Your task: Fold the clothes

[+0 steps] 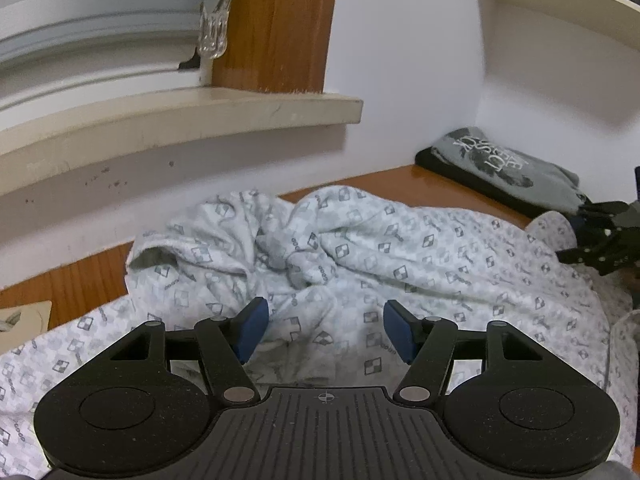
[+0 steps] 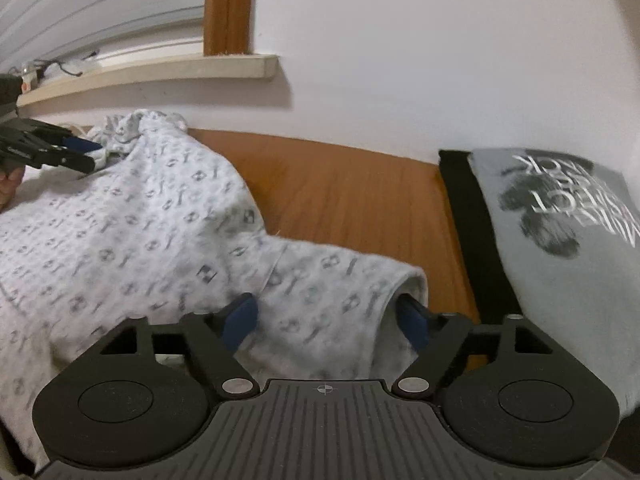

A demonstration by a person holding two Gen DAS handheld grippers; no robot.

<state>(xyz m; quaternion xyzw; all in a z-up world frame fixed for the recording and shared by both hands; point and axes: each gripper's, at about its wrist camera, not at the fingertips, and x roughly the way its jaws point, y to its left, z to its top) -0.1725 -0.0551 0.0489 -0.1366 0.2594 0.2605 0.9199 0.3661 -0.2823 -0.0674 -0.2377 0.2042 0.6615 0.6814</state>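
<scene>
I've got both tongs spread w/ nothing pinched, left gripper over the crumpled patterned shirt mid-frame, right gripper straddling its sleeve lower center, so I'd flatten wrinkles before folding.

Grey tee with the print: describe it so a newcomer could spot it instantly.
Start at the wooden table against the white wall and go to its far right corner, under the shelf. There a folded grey T-shirt lies on top of a folded black garment. Its white lettering and dark graphic set it apart from the crumpled white patterned shirt spread beside it.
</scene>
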